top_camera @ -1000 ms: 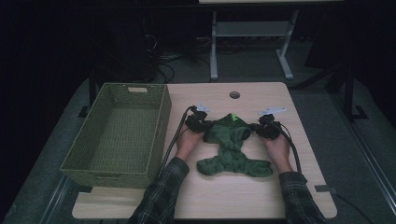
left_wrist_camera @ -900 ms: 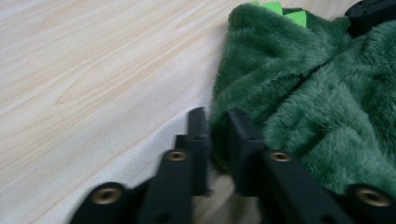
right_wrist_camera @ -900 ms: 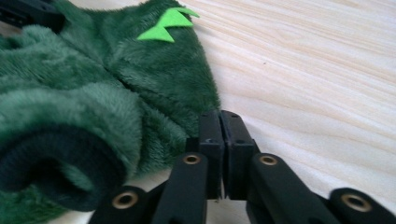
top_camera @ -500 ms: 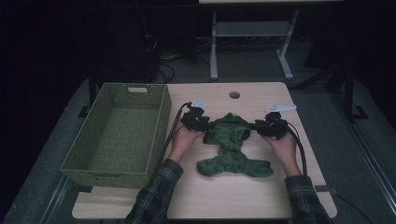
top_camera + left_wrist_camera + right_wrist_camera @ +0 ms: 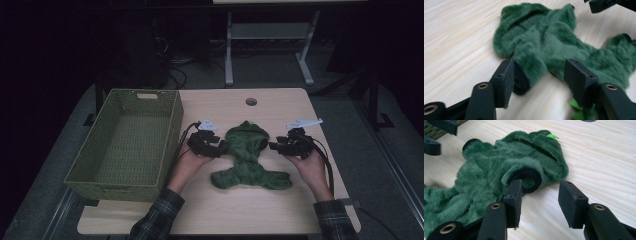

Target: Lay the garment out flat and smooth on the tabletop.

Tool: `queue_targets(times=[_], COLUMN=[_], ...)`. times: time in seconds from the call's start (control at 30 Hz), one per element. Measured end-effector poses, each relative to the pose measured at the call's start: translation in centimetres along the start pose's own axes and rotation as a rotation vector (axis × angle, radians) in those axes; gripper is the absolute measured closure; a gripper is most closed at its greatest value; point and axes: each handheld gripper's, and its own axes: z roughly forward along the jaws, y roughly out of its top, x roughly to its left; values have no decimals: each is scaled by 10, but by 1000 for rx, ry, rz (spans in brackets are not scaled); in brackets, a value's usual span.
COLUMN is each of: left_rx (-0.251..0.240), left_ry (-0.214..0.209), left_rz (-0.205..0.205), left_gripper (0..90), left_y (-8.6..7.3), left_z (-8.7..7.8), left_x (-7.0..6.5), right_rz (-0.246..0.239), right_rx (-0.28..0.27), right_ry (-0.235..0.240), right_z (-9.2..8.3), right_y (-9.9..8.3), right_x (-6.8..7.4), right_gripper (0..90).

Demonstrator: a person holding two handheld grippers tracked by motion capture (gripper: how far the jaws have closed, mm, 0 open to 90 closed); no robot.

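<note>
The table's (image 5: 280,215) near edge is crossed by two plaid sleeves, and a gripper is carried in each hand. A green plush garment (image 5: 248,160) is spread flat on the wood between them, its hood pointed toward the far edge and its lower part toward the person. The left gripper (image 5: 221,148) is held at the garment's left sleeve; its jaws have just been opening and are seen spread, the sleeve's black cuff (image 5: 520,81) lying between them close against one pad, the other pad standing clear. The right gripper (image 5: 272,146) is held at the opposite sleeve; its jaws too have just been opening and stand apart, with that cuff (image 5: 529,180) just beyond the tips (whether the nearer pad touches it cannot be told). A small bright green tag (image 5: 552,136) is seen on the hood. To the left, an olive woven basket (image 5: 80,172) is set beside the garment. Farther off, a round hole (image 5: 251,101) is cut in the tabletop.
</note>
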Motion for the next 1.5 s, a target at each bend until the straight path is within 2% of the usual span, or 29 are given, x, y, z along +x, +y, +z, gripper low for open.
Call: queue_targets(times=[0.1,0.17,0.3,0.37,0.43,0.47,0.67,0.9,1.1,1.2,1.23,1.37,1.5], left_rx=[2,3,17,22,16,18,12,37,57,68,67,62,62], left_ry=[19,12,9,11,14,19,36,47,51,55,52,51,44], left_rz=[9,1,19,28,31,44,50,79,90,96,85,99,104], left_gripper=[368,341,291,265,250,235,139,129,128,128,128,128,129], left_y=[-7,-12,-24,-30,-37,-39,-64,-91,-103,-108,-111,-114,-115], left_z=[-7,-11,-16,-20,-24,-26,-34,-37,-37,-35,-34,-36,-37], left_x=[-4,-8,-18,-24,-29,-31,-48,-66,-71,-73,-73,-72,-71], right_rz=[-12,-10,-24,-32,-40,-43,-66,-91,-135,-149,-155,-167,-198], right_rx=[2,9,-4,5,-10,-11,2,-10,-14,-21,-26,-31,-26], right_ry=[-14,-5,3,19,37,40,76,113,148,184,191,220,264], right_z=[-3,-6,-12,-12,-13,-14,-15,-17,-14,-11,-10,-9,-2], right_y=[-5,-7,-14,-17,-20,-21,-24,-23,-21,-20,-20,-18,-15], right_x=[3,5,13,16,21,23,36,53,73,82,84,100,120], right_gripper=[509,502,517,516,534,534,529,532,538,547,553,574,580])
